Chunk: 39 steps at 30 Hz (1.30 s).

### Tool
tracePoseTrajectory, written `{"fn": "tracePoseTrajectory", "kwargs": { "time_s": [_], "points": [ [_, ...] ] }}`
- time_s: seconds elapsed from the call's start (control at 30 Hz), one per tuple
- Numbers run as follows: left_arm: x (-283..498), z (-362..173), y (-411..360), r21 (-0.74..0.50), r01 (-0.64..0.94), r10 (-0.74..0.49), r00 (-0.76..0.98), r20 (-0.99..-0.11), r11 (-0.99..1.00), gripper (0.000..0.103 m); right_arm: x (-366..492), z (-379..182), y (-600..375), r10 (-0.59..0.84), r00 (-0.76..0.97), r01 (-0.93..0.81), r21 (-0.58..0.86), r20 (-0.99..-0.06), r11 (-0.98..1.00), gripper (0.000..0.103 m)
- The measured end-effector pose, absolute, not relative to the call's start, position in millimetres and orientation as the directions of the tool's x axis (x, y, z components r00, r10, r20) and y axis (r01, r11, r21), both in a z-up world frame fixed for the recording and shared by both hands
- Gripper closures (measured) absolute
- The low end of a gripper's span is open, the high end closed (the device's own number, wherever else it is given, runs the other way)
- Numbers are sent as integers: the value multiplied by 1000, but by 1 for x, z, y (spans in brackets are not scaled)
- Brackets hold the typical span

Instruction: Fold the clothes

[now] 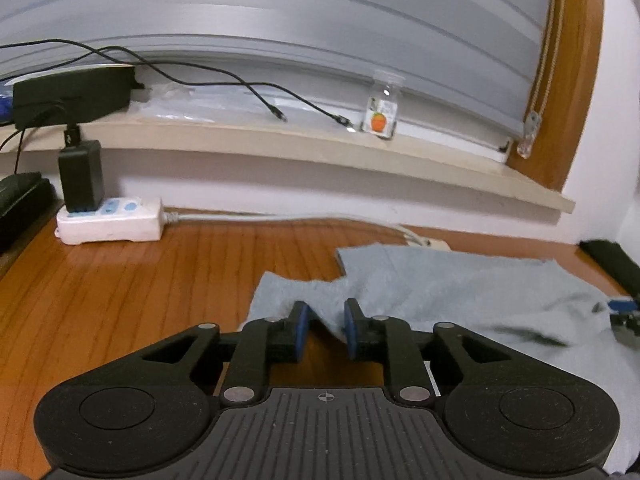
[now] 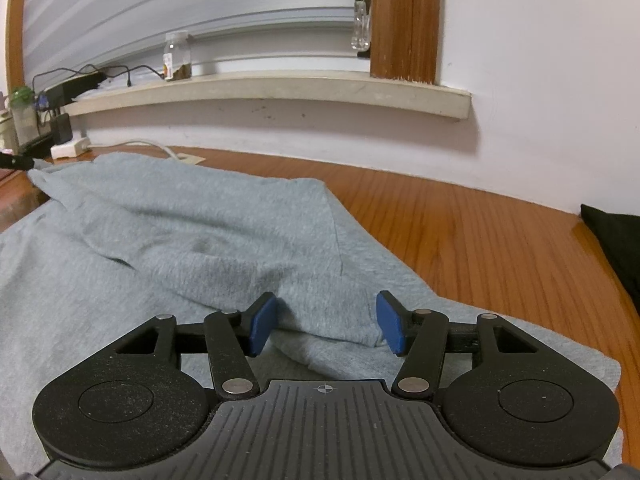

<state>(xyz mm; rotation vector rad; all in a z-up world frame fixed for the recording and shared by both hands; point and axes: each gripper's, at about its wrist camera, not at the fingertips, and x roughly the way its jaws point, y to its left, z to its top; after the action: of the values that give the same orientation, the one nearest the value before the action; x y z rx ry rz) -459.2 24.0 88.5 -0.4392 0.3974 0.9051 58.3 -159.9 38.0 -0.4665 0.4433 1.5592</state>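
A light grey garment [image 2: 168, 232] lies spread on the wooden table [image 2: 480, 232], partly folded over itself with a creased ridge across it. My right gripper [image 2: 326, 322] stands open over its near part. A raised fold of the cloth sits between the blue pads [image 2: 262, 328], and a gap shows beside the right one. In the left wrist view the garment's [image 1: 460, 288] left edge lies under my left gripper [image 1: 326, 326]. Its jaws stand narrowly apart, with a peak of cloth rising between them and bare wood showing below.
A white power strip [image 1: 110, 222] with a black adapter sits at the back left of the table. On the window ledge [image 1: 320, 148] stand a small glass bottle [image 1: 382, 110], black cables and a black box. A dark object [image 2: 616, 240] lies at the table's right edge.
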Motion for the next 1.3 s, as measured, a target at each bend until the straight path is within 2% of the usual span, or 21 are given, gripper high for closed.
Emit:
{"fn": "tracePoseTrajectory", "kwargs": {
  "time_s": [0.33, 0.43, 0.5, 0.6, 0.67, 0.93, 0.97, 1.07, 1.1, 1.23, 1.27, 1.3],
  "points": [
    [-472, 119, 32, -231, -830, 727, 557, -401, 508, 74, 58, 38, -160, 838, -25, -999, -8, -546, -36, 47],
    [-468, 115, 42, -204, -835, 713, 545, -442, 512, 59, 59, 37, -160, 838, -29, -999, -2, -545, -36, 47],
    [-459, 106, 52, -167, -834, 694, 534, -483, 525, 53, 59, 37, -160, 838, -30, -999, 0, -545, -35, 47],
    [-445, 87, 70, -98, -845, 678, 486, -552, 526, 46, 59, 37, -160, 838, -28, -999, -2, -545, -34, 47],
    [-439, 76, 81, -69, -850, 670, 459, -584, 522, 45, 58, 38, -160, 838, -26, -999, -3, -545, -34, 47],
    [-428, 56, 90, -29, -823, 630, 457, -627, 568, 48, 59, 38, -161, 839, -28, -999, -1, -544, -34, 47],
    [-428, 55, 90, -28, -819, 630, 462, -624, 573, 52, 59, 38, -161, 839, -29, -999, 0, -544, -34, 47],
    [-431, 60, 85, -12, -829, 661, 456, -596, 560, 88, 60, 38, -161, 839, -30, -999, 2, -543, -35, 47],
    [-433, 64, 82, 10, -848, 698, 431, -571, 531, 88, 60, 38, -161, 839, -30, -999, 2, -543, -34, 47],
    [-455, 82, 69, -73, -875, 744, 449, -495, 479, 88, 59, 38, -161, 839, -30, -999, 3, -543, -34, 47],
    [-457, 83, 66, -62, -880, 751, 437, -495, 471, 86, 59, 38, -161, 839, -31, -999, 3, -543, -34, 47],
    [-457, 83, 64, -52, -884, 752, 425, -504, 465, 79, 59, 38, -161, 839, -31, -999, 4, -543, -34, 47]
  ]
}}
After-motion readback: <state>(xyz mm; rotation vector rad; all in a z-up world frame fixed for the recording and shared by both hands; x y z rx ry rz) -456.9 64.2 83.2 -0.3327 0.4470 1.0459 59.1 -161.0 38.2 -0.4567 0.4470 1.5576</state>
